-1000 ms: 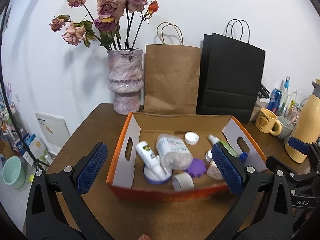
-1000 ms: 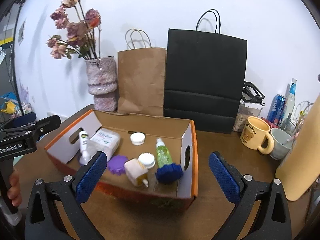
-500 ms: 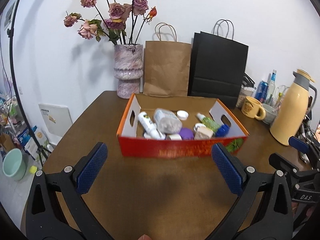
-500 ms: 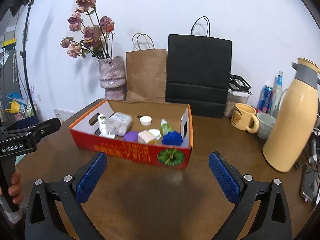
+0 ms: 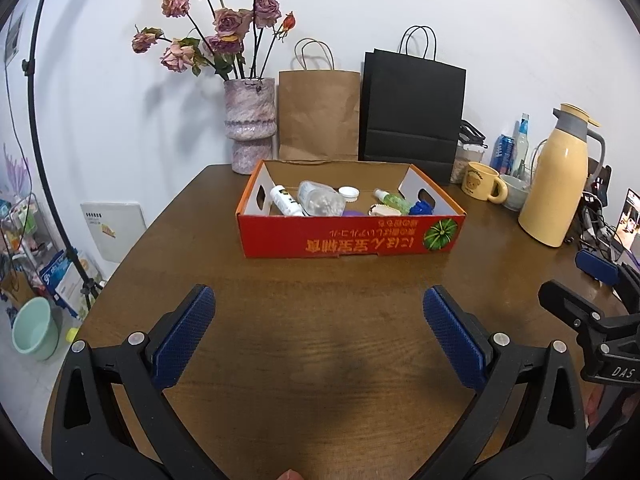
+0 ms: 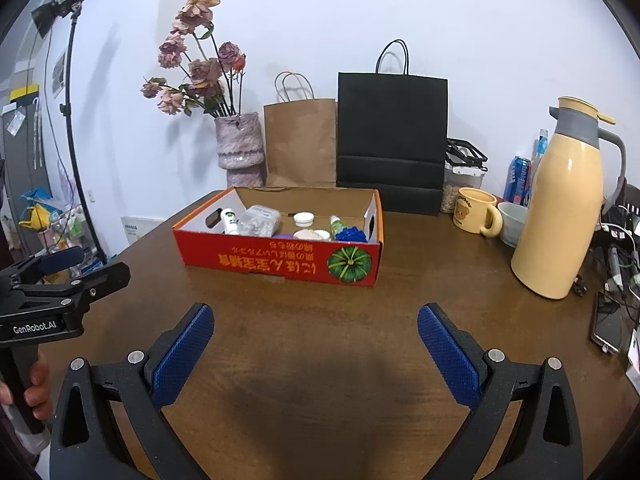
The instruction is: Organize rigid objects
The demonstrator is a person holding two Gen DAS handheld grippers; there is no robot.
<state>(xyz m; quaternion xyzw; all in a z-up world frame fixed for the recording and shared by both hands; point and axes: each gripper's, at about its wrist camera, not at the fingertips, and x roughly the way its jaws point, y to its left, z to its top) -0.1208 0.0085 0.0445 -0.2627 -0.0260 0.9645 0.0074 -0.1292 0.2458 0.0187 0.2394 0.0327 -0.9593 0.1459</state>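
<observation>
A red cardboard box [image 5: 348, 236] stands in the middle of the brown table; it also shows in the right wrist view [image 6: 280, 258]. Inside lie a white tube [image 5: 285, 200], a clear plastic container [image 5: 320, 199], a white cap [image 5: 349, 192], a green bottle [image 5: 390, 199], a blue knobbly ball [image 5: 422, 208] and other small items. My left gripper [image 5: 318, 332] is open and empty, well back from the box over bare table. My right gripper [image 6: 316, 340] is open and empty, also back from the box.
Behind the box stand a vase of dried roses [image 5: 250, 124], a brown paper bag [image 5: 318, 114] and a black bag [image 5: 412, 110]. At the right are a yellow mug [image 5: 482, 182], a bowl [image 5: 516, 192], a cream thermos [image 5: 560, 184], cans and cables. A phone [image 6: 608, 326] lies near the right edge.
Both grippers have pulled back and away from the box; it now looks smaller and farther. Both stay open and empty. The items in the box have not moved.
</observation>
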